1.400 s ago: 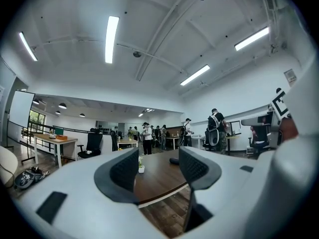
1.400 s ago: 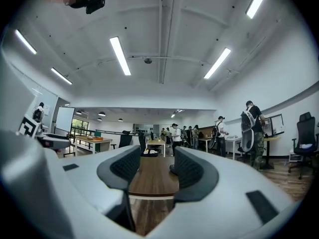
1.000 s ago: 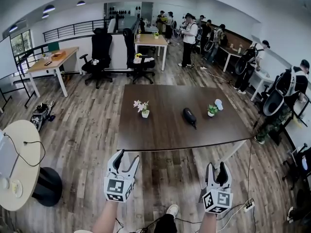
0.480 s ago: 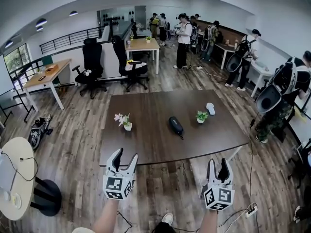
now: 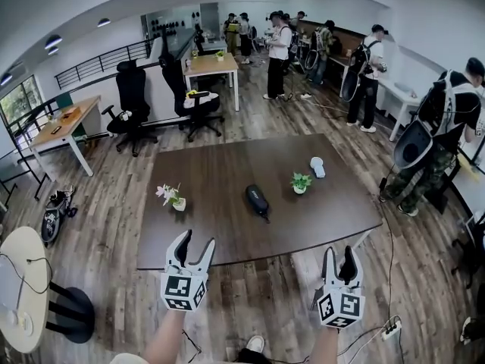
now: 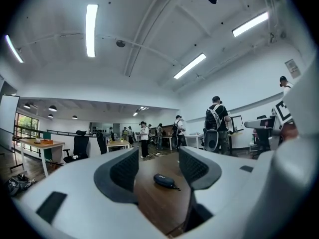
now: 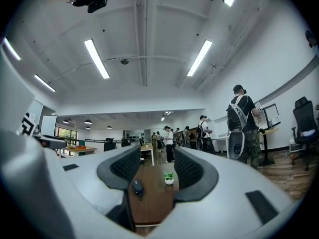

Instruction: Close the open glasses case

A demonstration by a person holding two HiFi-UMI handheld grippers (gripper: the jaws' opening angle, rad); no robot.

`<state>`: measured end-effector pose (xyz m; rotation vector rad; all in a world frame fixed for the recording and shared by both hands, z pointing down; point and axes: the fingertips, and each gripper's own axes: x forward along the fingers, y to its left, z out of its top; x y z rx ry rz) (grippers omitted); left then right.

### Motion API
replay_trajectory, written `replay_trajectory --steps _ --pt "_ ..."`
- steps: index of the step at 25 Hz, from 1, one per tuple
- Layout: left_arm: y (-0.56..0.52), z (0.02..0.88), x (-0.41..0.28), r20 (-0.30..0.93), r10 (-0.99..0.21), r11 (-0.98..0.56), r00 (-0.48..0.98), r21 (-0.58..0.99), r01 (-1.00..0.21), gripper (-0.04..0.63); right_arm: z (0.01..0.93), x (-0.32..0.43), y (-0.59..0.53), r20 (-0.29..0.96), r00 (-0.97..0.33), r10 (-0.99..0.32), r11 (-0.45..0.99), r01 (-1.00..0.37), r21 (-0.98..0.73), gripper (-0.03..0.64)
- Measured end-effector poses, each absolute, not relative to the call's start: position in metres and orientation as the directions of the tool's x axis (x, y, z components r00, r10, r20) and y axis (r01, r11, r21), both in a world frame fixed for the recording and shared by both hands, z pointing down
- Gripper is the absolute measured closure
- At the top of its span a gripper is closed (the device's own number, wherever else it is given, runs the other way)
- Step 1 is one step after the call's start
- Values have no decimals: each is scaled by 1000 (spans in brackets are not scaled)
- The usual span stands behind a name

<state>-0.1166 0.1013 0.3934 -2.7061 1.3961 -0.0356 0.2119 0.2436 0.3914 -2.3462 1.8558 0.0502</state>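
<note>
glasses case (image 5: 257, 201) — open or shut, too small to tell | pale object (image 5: 317, 167) unidentifiable | round table (image 5: 34, 298) — cropped

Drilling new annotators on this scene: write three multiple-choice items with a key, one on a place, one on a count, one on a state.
1. Where on the table does the glasses case lie?
A. between the flower pot and the green plant
B. at its far right corner
C. at its near edge

2. How many potted plants stand on the table?
A. one
B. two
C. four

3. How are the left gripper and right gripper?
A. shut on the case
B. open, empty
C. holding pots

Key: 1 A, a pot stands on each side of the case; 2 B, only those two pots; 3 B, jaws apart, short of the table.
</note>
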Motion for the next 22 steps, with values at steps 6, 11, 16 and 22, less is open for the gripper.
replay_trajectory --steps 6,11,16,22 --pt "82 393 -71 -16 -809 -583 587 -99 -806 337 397 256 225 -107 243 -964 -230 -966 -118 402" --pt "65 394 -56 -15 -821 -566 570 -106 -818 336 397 274 203 -111 225 -968 -212 -970 -118 402" --pt "44 396 -53 -22 -831 -552 556 -97 -828 336 398 279 181 -110 212 -971 -199 -973 -114 402" --pt "3 406 -54 -26 -839 -540 544 -79 -838 336 400 276 135 -102 191 -976 -182 -979 -88 402"
